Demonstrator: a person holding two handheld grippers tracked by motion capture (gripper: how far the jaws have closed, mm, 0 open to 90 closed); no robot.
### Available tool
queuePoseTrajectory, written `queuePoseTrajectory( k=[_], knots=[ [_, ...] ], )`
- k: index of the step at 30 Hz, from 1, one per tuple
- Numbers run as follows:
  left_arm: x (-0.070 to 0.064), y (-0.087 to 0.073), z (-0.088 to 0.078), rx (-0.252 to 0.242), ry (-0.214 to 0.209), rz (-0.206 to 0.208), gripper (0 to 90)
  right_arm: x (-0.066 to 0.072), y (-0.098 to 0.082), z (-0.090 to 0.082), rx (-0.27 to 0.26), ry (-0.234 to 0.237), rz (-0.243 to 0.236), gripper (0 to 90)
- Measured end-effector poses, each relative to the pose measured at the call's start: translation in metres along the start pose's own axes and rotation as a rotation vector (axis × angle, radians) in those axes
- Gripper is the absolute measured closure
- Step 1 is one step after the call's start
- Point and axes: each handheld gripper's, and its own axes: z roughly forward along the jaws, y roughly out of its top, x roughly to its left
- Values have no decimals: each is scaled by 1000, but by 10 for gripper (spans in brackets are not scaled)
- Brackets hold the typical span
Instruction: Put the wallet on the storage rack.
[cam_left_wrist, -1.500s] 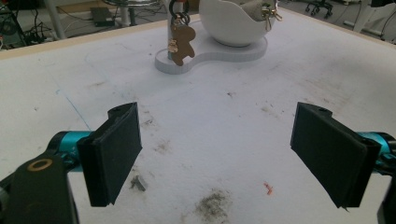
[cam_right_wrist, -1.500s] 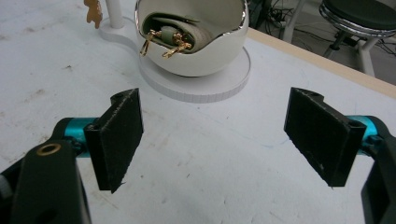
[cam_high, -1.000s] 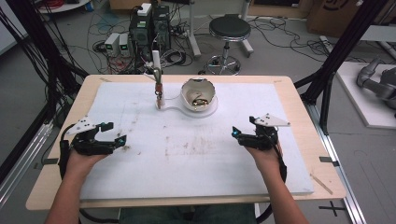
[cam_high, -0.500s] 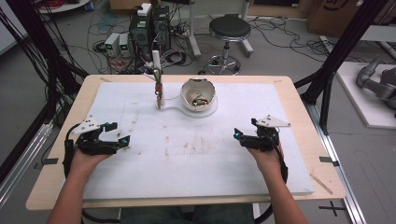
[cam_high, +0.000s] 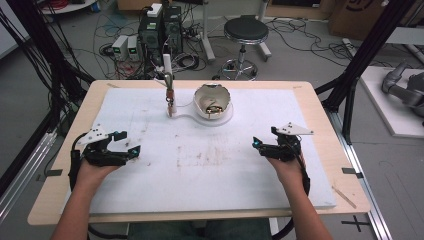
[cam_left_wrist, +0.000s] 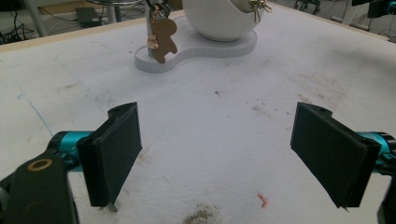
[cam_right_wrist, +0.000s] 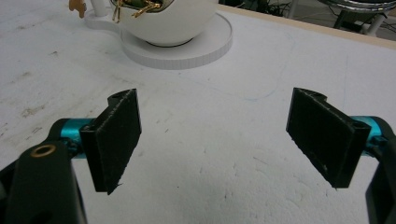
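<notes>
Nothing had been picked up yet, as far as could be judged: both grippers hung low over the bare white mat, well apart from the stand, w/ all the work left. Left gripper sat near the mat's left edge, jaws spread wide, nothing between them; right gripper sat toward the right side, jaws likewise spread & empty. The things they faced were at the far middle of the table: one white stand, w/ one egg-shaped bowl on its round end and one short post on its narrow end. One brown gingerbread-man charm hung at the post, dangling over the base. In the bowl lay gold-coloured trinkets; count unclear, prob. a few, too tangled to tell. Count otherwise: 2 grippers, 1 stand, 1 bowl, 1 charm, 1 mat. A tiny orange scrap lay on the mat by the left gripper's jaws. Off the table, one stool stood behind.
</notes>
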Motion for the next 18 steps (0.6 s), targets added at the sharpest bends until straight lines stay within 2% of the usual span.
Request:
queuePoseTrajectory(
  k=[18],
  knots=[
    [2, 0, -2, -1, 3, -4, 164, 3, 0, 2, 9, 2, -15, 184]
  ],
)
